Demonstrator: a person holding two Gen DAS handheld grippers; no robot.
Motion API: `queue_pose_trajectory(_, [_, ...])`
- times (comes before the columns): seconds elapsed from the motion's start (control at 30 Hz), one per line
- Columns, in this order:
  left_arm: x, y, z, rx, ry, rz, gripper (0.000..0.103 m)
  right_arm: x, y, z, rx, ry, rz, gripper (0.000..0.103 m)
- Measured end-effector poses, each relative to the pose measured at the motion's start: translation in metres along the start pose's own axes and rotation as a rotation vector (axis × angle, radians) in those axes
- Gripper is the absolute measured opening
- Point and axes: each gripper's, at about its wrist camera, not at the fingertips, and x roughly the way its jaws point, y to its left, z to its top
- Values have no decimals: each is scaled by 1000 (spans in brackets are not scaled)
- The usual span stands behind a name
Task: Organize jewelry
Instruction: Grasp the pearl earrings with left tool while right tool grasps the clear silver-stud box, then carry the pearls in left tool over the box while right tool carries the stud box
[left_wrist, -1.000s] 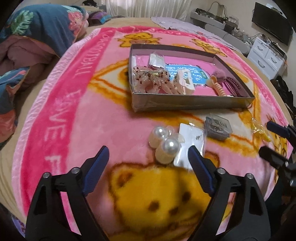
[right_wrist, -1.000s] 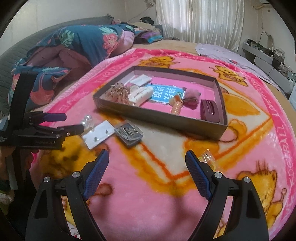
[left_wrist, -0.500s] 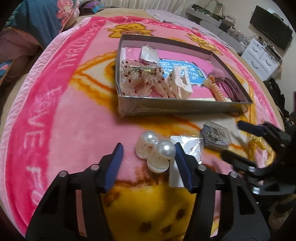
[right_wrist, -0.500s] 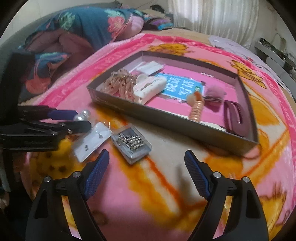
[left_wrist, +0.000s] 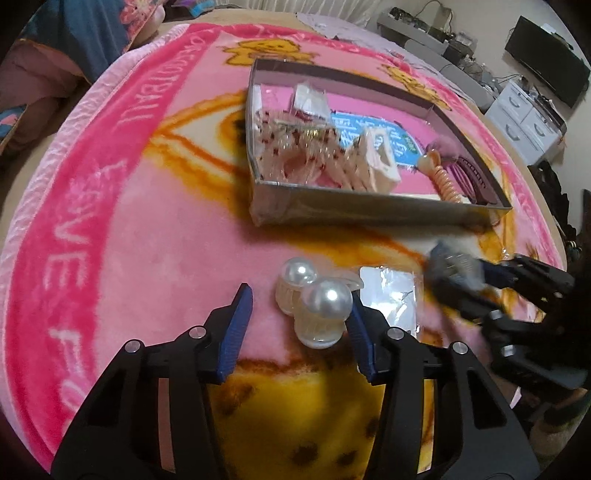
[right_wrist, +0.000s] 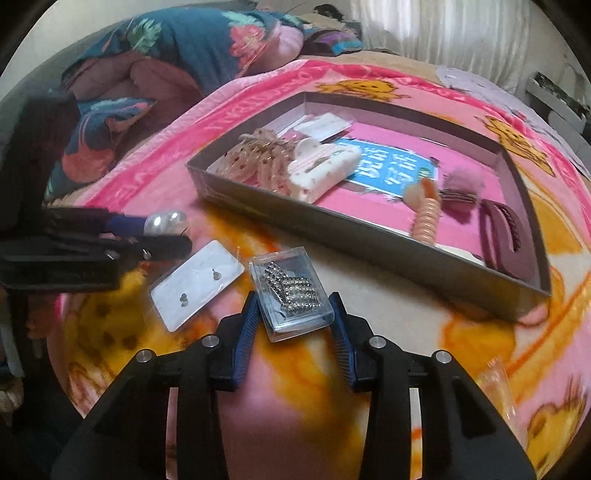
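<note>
My right claw (right_wrist: 293, 328) is closing around the clear box of rhinestone clips (right_wrist: 290, 293), pads touching its sides. My left claw (left_wrist: 299, 325) is closing too, half spread; its right pad touches the pearl clips (left_wrist: 314, 295), the left pad is apart. Beyond, the grey tray (right_wrist: 369, 236) holds hair claws, a coil tie and a blue card.

Both handheld tools match: the left black plastic two-finger gripper (left_wrist: 297, 325) has angular open-framed arms, silver round screws at the joints, and ribbed blue pads (left_wrist: 236, 328) lining its fingers. The right black plastic two-finger gripper (right_wrist: 293, 334) shows identical screws and blue ribbed strips.
</note>
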Motion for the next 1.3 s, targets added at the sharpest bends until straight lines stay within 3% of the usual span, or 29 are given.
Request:
queue_pose_trajectory(0.1, [-2,-1,1,5,-15,-1,27,-16,-11,-3,53,-36,-5,37])
queue_pose_trajectory(0.73, [-73,-25,11,46,-198,19,27,-92,-62,0,200,-239,-65,37])
queue_pose_trajectory(1.3, [-59,-86,55,137,-231,-24,27,-110,-90,5,229,-307,-170,37])
